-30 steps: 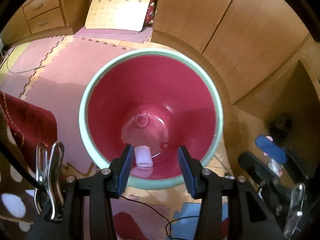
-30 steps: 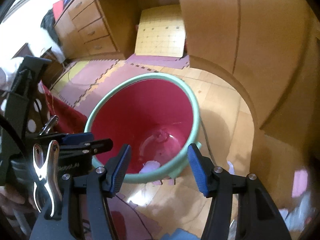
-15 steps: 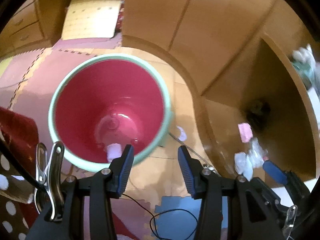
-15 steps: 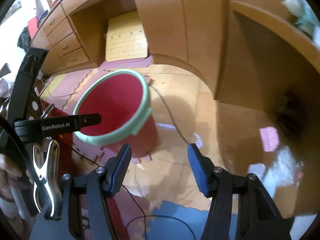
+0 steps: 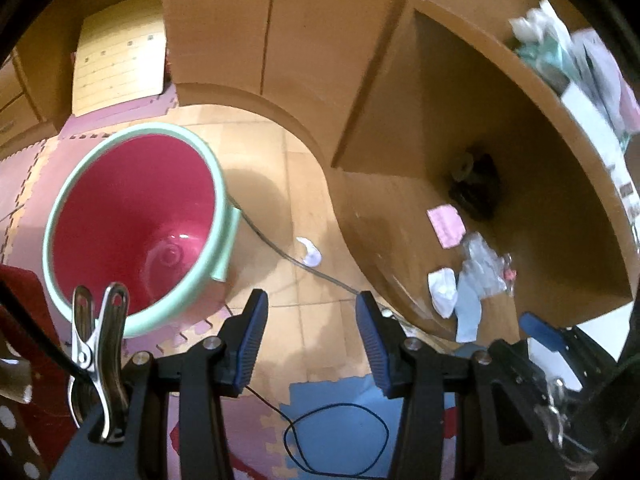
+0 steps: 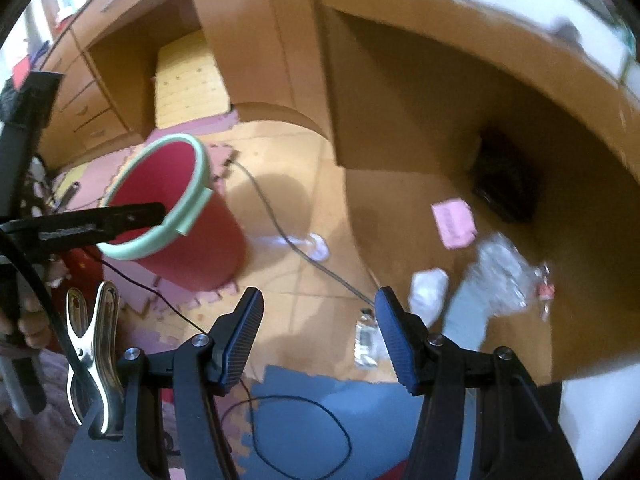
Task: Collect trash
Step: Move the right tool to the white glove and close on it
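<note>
In the left wrist view, your left gripper (image 5: 310,340) sits at the bottom centre with its jaws parted and nothing between the blue pads; bare floor shows through the gap. The red bin (image 5: 136,220) with its pale green rim stands at the left, upright on the foam mats. The trash lies at the right on the low wooden shelf (image 5: 384,224): a pink paper (image 5: 446,226), a crumpled clear wrapper (image 5: 482,264) and a white wad (image 5: 443,292) close together. A small white scrap (image 5: 309,252) rests on the floor beside a grey cable (image 5: 280,250).

In the right wrist view, your right gripper (image 6: 318,336) also stands released and empty at bottom centre. The red bin (image 6: 176,220) is at the left, partly behind your left gripper's dark finger. The pink paper (image 6: 454,224), clear wrapper (image 6: 502,276) and white wad (image 6: 428,290) lie at the right, blurred, just beyond the right-hand pad.
</note>
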`<action>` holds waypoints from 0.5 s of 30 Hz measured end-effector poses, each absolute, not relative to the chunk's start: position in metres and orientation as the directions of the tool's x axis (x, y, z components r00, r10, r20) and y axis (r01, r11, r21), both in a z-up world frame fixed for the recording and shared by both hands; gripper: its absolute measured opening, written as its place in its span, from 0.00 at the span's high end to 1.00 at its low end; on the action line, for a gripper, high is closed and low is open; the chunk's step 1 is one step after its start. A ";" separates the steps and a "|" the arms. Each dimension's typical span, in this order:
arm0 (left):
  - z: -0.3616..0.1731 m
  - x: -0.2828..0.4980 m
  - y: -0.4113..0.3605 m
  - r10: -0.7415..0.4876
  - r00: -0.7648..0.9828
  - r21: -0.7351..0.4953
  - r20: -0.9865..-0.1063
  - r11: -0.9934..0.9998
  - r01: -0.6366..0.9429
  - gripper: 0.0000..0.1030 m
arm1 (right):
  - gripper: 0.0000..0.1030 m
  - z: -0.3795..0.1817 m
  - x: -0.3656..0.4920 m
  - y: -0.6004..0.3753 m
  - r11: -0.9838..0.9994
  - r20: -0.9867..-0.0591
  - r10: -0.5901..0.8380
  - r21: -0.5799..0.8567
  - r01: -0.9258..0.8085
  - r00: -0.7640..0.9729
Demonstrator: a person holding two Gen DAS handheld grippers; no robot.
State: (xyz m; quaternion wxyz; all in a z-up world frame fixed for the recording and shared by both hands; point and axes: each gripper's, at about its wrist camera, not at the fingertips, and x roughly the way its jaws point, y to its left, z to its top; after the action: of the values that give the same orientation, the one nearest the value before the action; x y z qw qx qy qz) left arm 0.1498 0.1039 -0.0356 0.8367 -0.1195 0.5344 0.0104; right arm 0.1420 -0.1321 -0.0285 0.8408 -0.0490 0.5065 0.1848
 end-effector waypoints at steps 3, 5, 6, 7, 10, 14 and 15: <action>-0.049 0.152 0.094 -0.141 0.403 -0.212 -0.904 0.967 -0.138 0.53 | 0.42 -0.048 0.149 -0.141 0.936 -0.888 0.229 0.088 -0.342 0.398; -0.056 0.153 0.091 -0.152 0.390 -0.222 -0.908 0.965 -0.139 0.53 | 0.42 -0.063 0.155 -0.146 0.941 -0.899 0.212 0.083 -0.327 0.383; -0.060 0.156 0.089 -0.153 0.384 -0.223 -0.910 0.964 -0.144 0.53 | 0.42 -0.073 0.160 -0.149 0.946 -0.906 0.198 0.076 -0.316 0.375; -0.063 0.158 0.088 -0.153 0.380 -0.223 -0.912 0.964 -0.147 0.53 | 0.42 -0.080 0.162 -0.152 0.948 -0.909 0.191 0.072 -0.311 0.371; -0.071 0.166 0.086 -0.156 0.370 -0.230 -0.916 0.959 -0.164 0.53 | 0.42 -0.100 0.170 -0.157 0.954 -0.921 0.157 0.048 -0.294 0.358; -0.076 0.173 0.082 -0.146 0.369 -0.220 -0.918 0.961 -0.168 0.53 | 0.42 -0.116 0.180 -0.160 0.963 -0.929 0.125 0.030 -0.266 0.347; -0.078 0.175 0.079 -0.136 0.368 -0.209 -0.920 0.964 -0.166 0.53 | 0.42 -0.122 0.185 -0.163 0.968 -0.933 0.124 0.039 -0.247 0.339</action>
State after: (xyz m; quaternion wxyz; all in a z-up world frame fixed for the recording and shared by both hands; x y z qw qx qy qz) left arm 0.1754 0.0791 -0.0777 0.8161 -0.1342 0.5621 0.0093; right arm 0.1855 -0.1628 -0.1223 0.8165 -0.0546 0.5635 0.1133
